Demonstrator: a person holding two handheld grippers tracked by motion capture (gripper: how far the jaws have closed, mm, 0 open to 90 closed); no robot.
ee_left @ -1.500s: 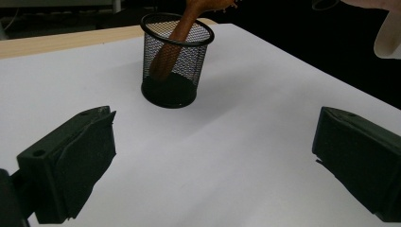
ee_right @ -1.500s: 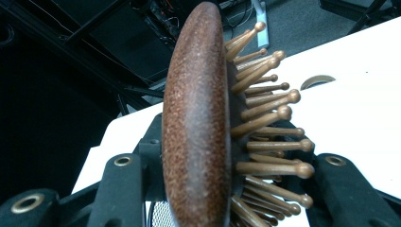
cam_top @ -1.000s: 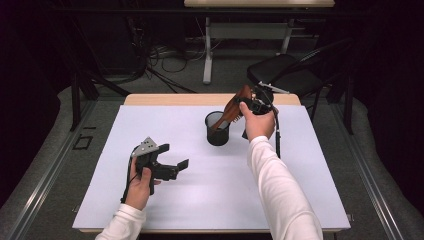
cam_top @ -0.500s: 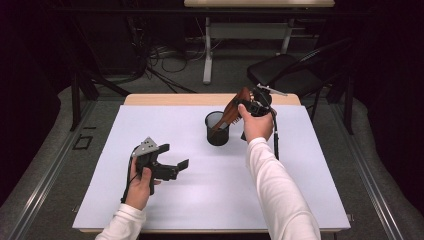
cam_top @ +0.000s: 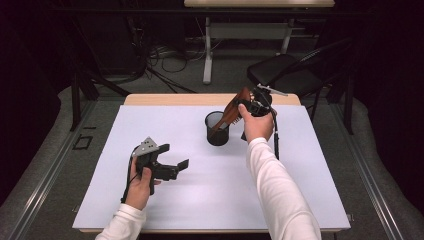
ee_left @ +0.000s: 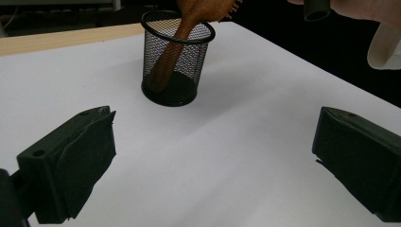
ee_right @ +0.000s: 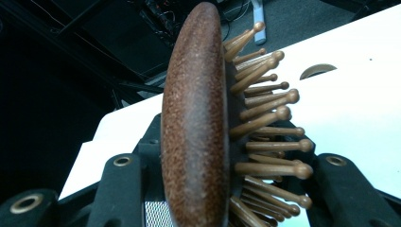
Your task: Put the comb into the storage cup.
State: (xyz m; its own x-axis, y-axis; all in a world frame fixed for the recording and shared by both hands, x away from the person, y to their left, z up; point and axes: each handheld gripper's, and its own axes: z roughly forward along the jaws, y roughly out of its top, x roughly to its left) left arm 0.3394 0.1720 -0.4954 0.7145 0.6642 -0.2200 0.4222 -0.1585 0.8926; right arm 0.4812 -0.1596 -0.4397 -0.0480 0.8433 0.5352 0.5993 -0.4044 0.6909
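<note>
Right gripper [cam_top: 248, 103] is clamping the head of a wooden hairbrush [cam_top: 231, 112], jaws nearly shut on it: one pad is sitting on the smooth speckled brown back, the other on the bristle side. Brush [ee_right: 196, 123] is showing an oval head and round-tipped wooden pins sticking out of a dark cushion. It is leaning tilted, handle end down inside a black wire-mesh cup [cam_top: 217, 128], head sticking out above the rim toward the right hand [cam_top: 257, 122]. Cup [ee_left: 177, 59] is a round cylinder with a solid rim and base, standing upright on the matte white table [cam_top: 200, 200], past the middle. Left gripper [cam_top: 172, 169] is hovering near the table's left side, well apart from the cup, black blocky jaws gaping wide, holding nothing.
</note>
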